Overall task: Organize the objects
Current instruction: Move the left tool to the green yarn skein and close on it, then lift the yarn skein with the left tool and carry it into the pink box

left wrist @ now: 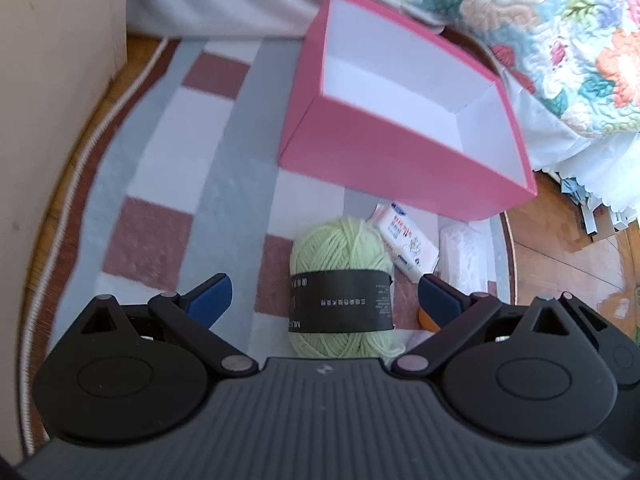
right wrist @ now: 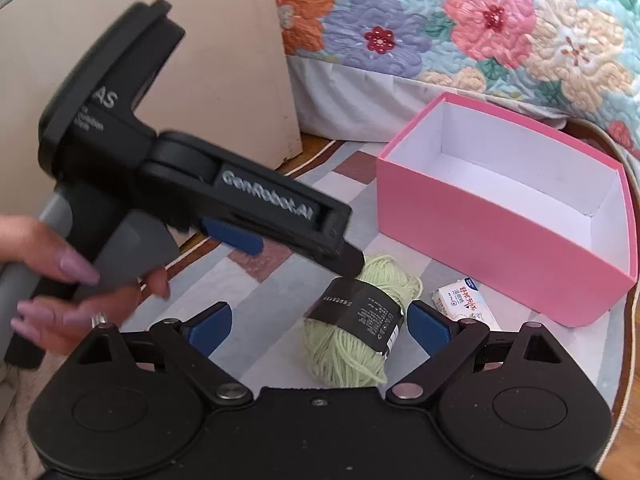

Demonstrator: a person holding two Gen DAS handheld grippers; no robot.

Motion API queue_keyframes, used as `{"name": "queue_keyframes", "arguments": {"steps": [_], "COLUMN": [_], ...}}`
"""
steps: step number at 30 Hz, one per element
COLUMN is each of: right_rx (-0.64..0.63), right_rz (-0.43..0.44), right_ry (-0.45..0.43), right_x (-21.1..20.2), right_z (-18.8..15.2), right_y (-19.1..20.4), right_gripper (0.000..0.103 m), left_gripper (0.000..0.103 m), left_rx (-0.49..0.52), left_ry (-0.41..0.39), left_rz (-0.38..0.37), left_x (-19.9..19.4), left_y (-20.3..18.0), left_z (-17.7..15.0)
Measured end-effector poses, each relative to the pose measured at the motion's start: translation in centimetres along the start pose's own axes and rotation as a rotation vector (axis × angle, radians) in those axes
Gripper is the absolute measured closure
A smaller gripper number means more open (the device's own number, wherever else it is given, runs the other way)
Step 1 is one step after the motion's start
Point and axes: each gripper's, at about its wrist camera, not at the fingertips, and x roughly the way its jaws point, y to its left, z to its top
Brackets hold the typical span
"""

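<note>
A: Start at the left — what is there?

B: In the right wrist view, a hand [right wrist: 60, 280] grips the grey handle of the left tool [right wrist: 304, 248], which reaches down toward the pale green ball of yarn with a black paper band [right wrist: 352, 332]. Only one of its blue pads shows from this side; the left wrist view shows that tool [left wrist: 324, 300] spread wide, the yarn [left wrist: 342, 288] lying between the fingers, not gripped.

A: And the yarn itself?

B: A soft, loosely wound skein, its band printed in small white text, lying on the checked grey, white and brown rug [right wrist: 280, 184].

A: Further right?

B: The right tool [right wrist: 320, 324] is also wide open, just above the yarn. Beside it lies a small white tissue packet with red print [right wrist: 464, 300], then the open pink cardboard box with a white inside [right wrist: 480, 240], empty.

A: Anything only one camera catches?

B: The left wrist view shows a clear, whitish wrapped item [left wrist: 464, 252] right of the packet [left wrist: 404, 240]; I can't tell what it is.
</note>
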Motion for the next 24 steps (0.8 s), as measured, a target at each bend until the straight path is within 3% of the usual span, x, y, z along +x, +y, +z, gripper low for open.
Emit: {"name": "queue_keyframes", "arguments": {"steps": [6, 11, 13, 20, 24], "right_rx": [-0.029, -0.094, -0.101, -0.011, 0.025], "right_rz": [-0.023, -0.02, -0.008, 0.011, 0.04], "right_ry": [-0.007, 0.009, 0.012, 0.036, 0.039], "right_x": [1.7, 2.9, 3.3, 4.9, 5.6], "right_z": [-0.7, -1.5, -1.7, -2.1, -2.5], "right_y": [-0.5, -0.5, -0.5, -1.6, -2.0], "right_gripper": [0.007, 0.007, 0.007, 0.007, 0.008], "left_gripper": [0.004, 0.005, 0.005, 0.022, 0.034], "left_rx": [-0.032, -0.094, -0.097, -0.081, -0.128], "left_ry": [0.027, 0.055, 0.048, 0.069, 0.097], "left_rz": [-0.016, -0.142, -0.134, -0.12, -0.193], "left_x": [2.1, 2.8, 3.1, 4.7, 5.0], "left_y": [1.0, 2.2, 2.4, 2.1, 2.5], "left_z": [-0.3, -0.3, -0.4, -0.8, -0.8]}}
